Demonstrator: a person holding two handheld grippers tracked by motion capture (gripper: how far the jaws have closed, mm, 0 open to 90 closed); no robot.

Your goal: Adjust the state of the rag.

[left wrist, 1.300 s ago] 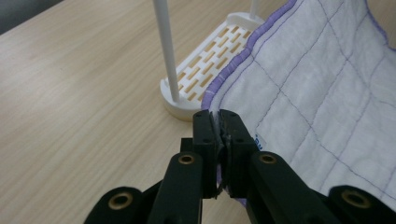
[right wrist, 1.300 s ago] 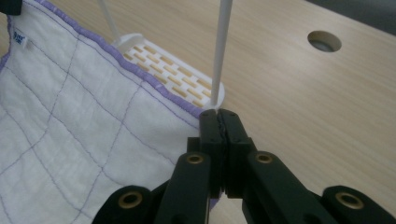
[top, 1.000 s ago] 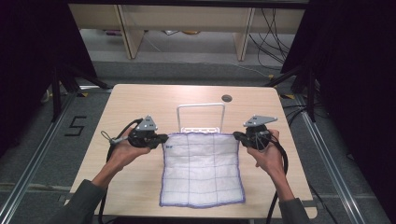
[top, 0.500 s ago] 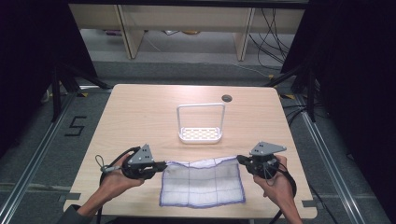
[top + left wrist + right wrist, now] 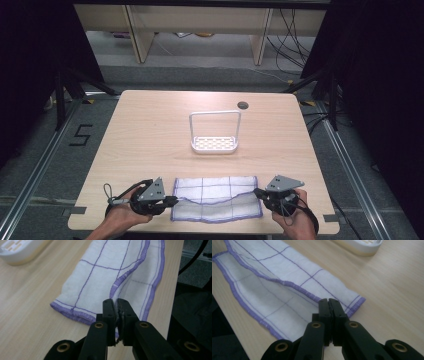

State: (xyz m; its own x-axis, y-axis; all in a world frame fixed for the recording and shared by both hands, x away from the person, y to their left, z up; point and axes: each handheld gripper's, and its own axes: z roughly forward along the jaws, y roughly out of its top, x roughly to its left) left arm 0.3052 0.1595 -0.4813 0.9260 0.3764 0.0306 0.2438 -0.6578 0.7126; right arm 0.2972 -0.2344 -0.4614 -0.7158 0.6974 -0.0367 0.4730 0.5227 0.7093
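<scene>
At the near edge of the table (image 5: 150, 130), the white cloth with purple grid lines (image 5: 216, 199) lies folded over on itself, its upper layer's hem sagging in a curve across the middle and not yet meeting the near edge. The left gripper (image 5: 172, 201) pinches the cloth's left corner, jaws clenched on the purple hem (the left gripper view shows the fabric squeezed between the two black jaws (image 5: 117, 305)). The right gripper (image 5: 257, 192) does the same at the right corner, jaws pressed tight on the hem (image 5: 328, 302).

As a judgement, the first fold is nearly laid: the far half is brought toward the near side, but both corners are gripped and the top layer is uneven, so letting go and smoothing, and perhaps a second fold, remain.

Farther off, a white rack with a wire handle (image 5: 214, 144) stands apart from the cloth near the table's centre, and a small dark hole (image 5: 243, 105) sits by the far edge.

The person's forearms are cut off at the bottom of the high view, and the cloth's underside layer is mostly hidden.
</scene>
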